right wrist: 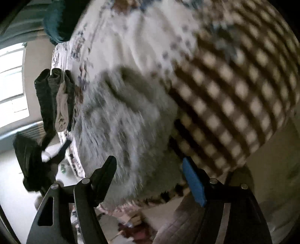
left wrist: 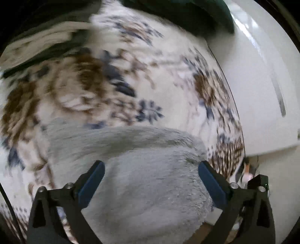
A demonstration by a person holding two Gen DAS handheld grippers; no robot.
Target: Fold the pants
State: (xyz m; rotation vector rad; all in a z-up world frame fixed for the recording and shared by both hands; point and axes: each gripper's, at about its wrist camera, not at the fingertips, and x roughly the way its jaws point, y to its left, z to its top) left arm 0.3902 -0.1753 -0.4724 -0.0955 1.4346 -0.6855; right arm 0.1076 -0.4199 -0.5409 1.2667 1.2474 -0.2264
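Note:
The pants (left wrist: 142, 178) are pale grey and fuzzy. They lie bunched on a bed cover with a blue and brown flower print (left wrist: 159, 75). In the left wrist view my left gripper (left wrist: 151, 169) is open, its blue-padded fingers wide apart over the grey fabric, holding nothing. In the right wrist view the pants (right wrist: 123, 127) lie near the bed's edge, with a darker fold on top. My right gripper (right wrist: 150, 165) is open above them and empty. Both views are blurred by motion.
A dark green cloth (left wrist: 187, 13) lies at the far end of the bed beside a white wall or headboard (left wrist: 262, 84). A brown and white checked blanket (right wrist: 234, 93) covers the bed at the right. Dark clothes (right wrist: 52, 97) hang at the left by a window (right wrist: 11, 84).

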